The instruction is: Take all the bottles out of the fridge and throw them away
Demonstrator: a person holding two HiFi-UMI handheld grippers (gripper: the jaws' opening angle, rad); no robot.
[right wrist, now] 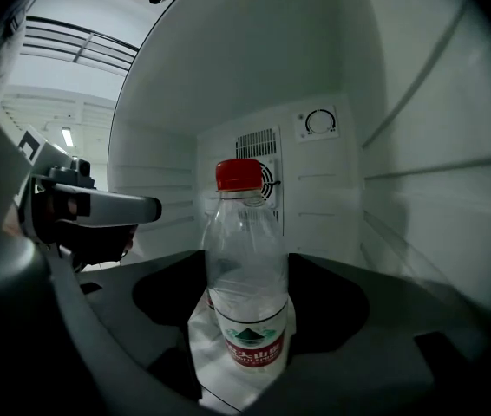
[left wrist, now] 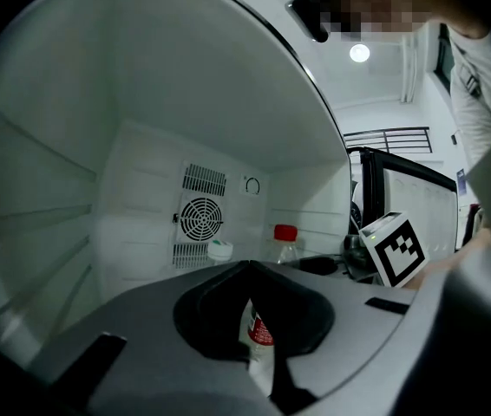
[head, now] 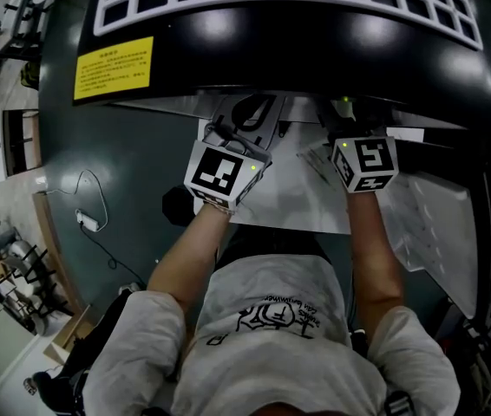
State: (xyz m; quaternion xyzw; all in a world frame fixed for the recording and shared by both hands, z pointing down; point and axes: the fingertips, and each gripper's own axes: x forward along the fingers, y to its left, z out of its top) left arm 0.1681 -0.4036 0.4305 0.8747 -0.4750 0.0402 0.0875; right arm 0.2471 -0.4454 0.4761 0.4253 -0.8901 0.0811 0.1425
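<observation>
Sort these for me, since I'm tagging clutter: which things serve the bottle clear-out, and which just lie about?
Job: red-capped bottle, pale-capped container (likely a bottle), fridge.
Lying about: yellow sticker, white power strip.

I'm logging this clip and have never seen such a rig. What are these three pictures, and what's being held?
There is no robot here: a person holds a two-jaw gripper in each hand. The head view looks down from the person's head as both grippers reach into an open fridge. The other two views ride on the grippers and look along their jaws. The right gripper has its jaws open around an upright red-capped water bottle. The left gripper has its jaws nearly together on a second bottle, of which only a red-labelled strip shows. A white cap sits further back.
</observation>
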